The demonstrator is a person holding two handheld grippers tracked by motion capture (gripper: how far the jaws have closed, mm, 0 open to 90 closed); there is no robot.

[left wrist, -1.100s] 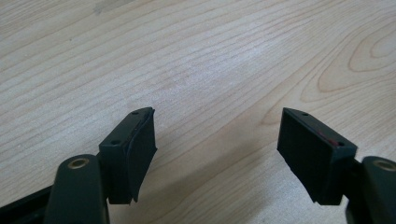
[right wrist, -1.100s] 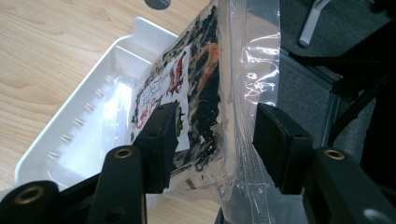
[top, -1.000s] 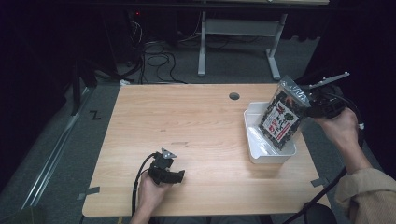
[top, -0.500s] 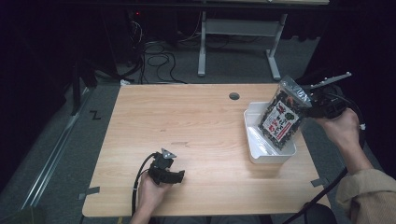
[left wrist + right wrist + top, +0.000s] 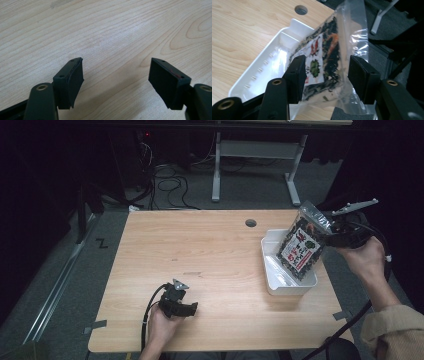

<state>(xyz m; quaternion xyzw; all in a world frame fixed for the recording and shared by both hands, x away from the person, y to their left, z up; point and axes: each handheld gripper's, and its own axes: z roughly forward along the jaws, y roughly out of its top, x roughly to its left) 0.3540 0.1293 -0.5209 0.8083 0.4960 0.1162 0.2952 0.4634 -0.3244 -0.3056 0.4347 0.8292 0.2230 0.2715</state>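
A clear bag of dark dried food with a printed label hangs tilted over a white plastic tray at the table's right side, its lower end down inside the tray. My right gripper is shut on the bag's upper part. In the right gripper view the bag sits between the two jaws of that gripper, with the tray below and to the left. My left gripper rests on the table near the front edge, open, with bare wood between the jaws.
The wooden table has a round cable hole just behind the tray. Beyond the far edge are a grey desk frame and loose cables on the floor. The tray lies close to the table's right edge.
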